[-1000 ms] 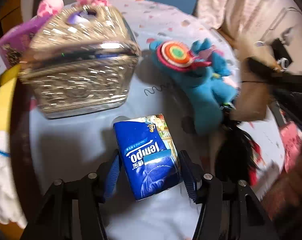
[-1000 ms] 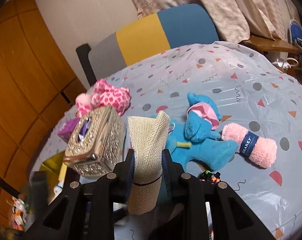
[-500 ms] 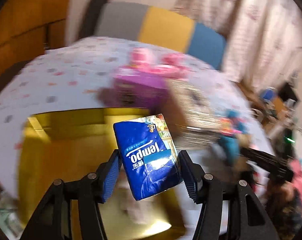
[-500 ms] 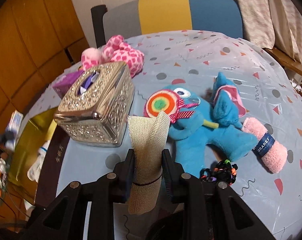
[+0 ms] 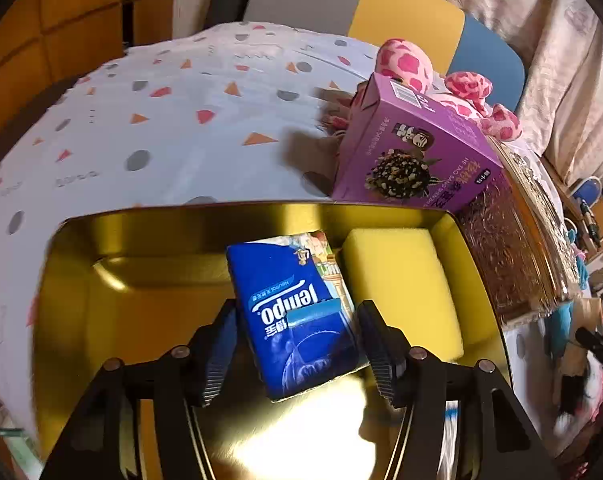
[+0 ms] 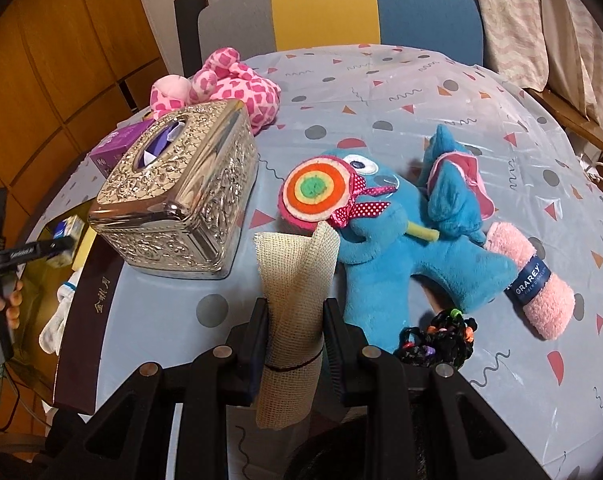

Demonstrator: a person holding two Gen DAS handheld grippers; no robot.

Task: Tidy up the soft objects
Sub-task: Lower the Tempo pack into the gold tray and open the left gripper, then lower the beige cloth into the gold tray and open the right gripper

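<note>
My left gripper (image 5: 297,320) hangs over the gold tray (image 5: 141,232) with a blue Tempo tissue pack (image 5: 293,300) between its jaws. The jaws are opening, and the pack still sits tilted between the pads. A yellow sponge (image 5: 401,272) lies in the tray to the pack's right. My right gripper (image 6: 295,312) is shut on a beige mesh roll (image 6: 293,272) above the table. Beyond it lie a blue elephant plush (image 6: 401,252), a rolled pink towel (image 6: 537,288) and black hair ties (image 6: 437,340). A pink spotted plush (image 6: 237,88) sits at the back.
An ornate silver tissue box (image 6: 181,200) stands between the tray and the elephant. A purple carton (image 5: 413,152) leans at the tray's far rim. A white sock (image 6: 57,320) lies in the tray. A striped chair (image 6: 341,12) stands behind the table.
The left gripper swung left with the tissue pack, from over the table by the silver box to above the gold tray. The right gripper tipped down a little, then held still with the mesh roll.
</note>
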